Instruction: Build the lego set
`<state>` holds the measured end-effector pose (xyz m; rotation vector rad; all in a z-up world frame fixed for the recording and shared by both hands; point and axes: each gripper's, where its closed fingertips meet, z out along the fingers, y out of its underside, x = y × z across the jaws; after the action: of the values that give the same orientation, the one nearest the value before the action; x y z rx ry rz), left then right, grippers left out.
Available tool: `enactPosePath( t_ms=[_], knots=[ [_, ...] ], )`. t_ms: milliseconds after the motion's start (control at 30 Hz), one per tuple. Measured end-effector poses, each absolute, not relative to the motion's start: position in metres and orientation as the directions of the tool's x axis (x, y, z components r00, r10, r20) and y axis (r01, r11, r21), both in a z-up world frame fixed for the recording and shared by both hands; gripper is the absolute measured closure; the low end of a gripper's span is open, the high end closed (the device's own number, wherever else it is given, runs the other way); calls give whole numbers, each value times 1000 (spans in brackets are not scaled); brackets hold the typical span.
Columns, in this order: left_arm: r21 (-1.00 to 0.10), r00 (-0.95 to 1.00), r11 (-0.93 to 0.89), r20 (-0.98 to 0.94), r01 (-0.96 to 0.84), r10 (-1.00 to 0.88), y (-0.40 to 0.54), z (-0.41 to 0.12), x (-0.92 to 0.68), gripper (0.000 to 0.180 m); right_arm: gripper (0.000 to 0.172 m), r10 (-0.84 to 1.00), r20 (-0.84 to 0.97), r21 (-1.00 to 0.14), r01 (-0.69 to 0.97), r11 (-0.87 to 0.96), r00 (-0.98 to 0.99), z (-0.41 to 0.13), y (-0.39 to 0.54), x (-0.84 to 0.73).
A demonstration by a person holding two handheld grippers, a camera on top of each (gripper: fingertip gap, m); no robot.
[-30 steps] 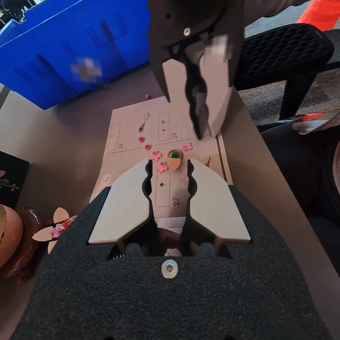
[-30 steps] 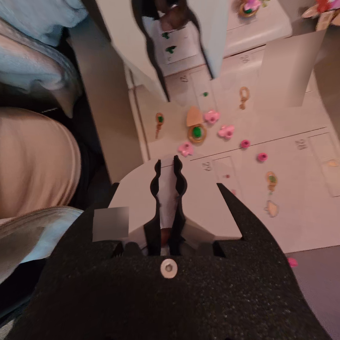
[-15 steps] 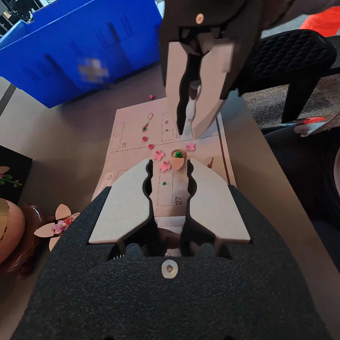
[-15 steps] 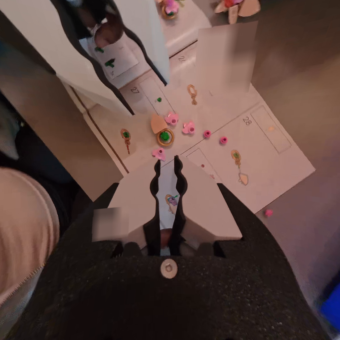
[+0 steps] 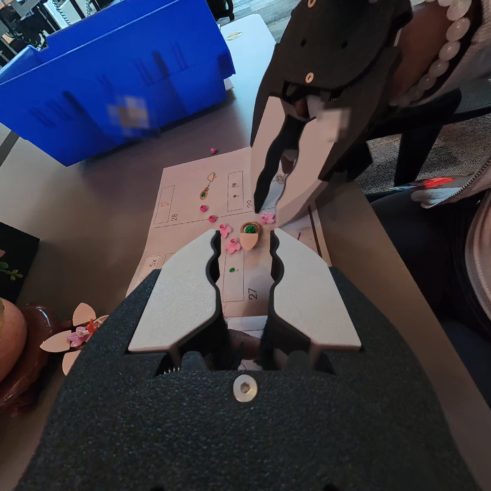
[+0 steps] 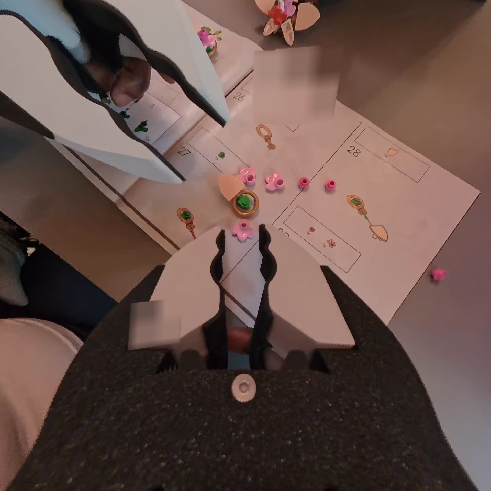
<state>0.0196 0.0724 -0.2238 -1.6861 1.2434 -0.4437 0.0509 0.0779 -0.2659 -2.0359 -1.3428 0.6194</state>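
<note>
1. Your right claw (image 6: 240, 229) hangs low over the instruction sheet (image 6: 398, 170) with its tips parted a little and nothing between the pads. The one pink flower piece (image 6: 243, 229) nearest you lies just ahead of the tips, on the line of the gap and slightly toward the left fingertip (image 6: 219, 233). No pad touches it.

2. Straight beyond that flower, along the claw's own axis, sits the gold ring (image 6: 245, 203) with a green stud (image 6: 243, 200) inside it. A tan petal-shaped piece (image 6: 229, 187) rests against the ring's far left side, its long axis slanting up and left.

3. Your left claw (image 5: 244, 233) faces the same cluster from the opposite side, spread wider and empty. From there the tan petal-shaped piece lies just past its tips, rounded point toward you, and two more pink flowers (image 5: 229, 237) sit by its left fingertip (image 5: 211, 235).

4. For the lone flower, the right claw is plainly the nearer. For the ring and petal, the left is.

5. Two dark pink studs (image 6: 317, 183) lie well to the right, apart from both claws. A third (image 6: 437, 274) lies off the sheet on the worktop (image 6: 451, 79).
</note>
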Motion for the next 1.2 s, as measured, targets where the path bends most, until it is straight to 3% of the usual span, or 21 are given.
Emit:
enactPosePath(
  t_ms=[400,700,933,1200],
  knots=[
    [-836,395,-27,-231,-548,-889,70,-230,24,145,159,949,-66,-731,633,-256,307,-266,81,51],
    [-817,408,-56,-225,-574,-885,77,-241,35,146,159,997,-53,-735,674,-73,51,-255,87,53],
    [-765,412,-104,-223,-636,-883,82,-254,34,152,159,970,10,-703,688,181,-244,-248,84,42],
    [-776,419,-113,-207,-621,-884,83,-253,34,156,159,933,9,-647,710,280,-359,-254,86,35]
  ],
)
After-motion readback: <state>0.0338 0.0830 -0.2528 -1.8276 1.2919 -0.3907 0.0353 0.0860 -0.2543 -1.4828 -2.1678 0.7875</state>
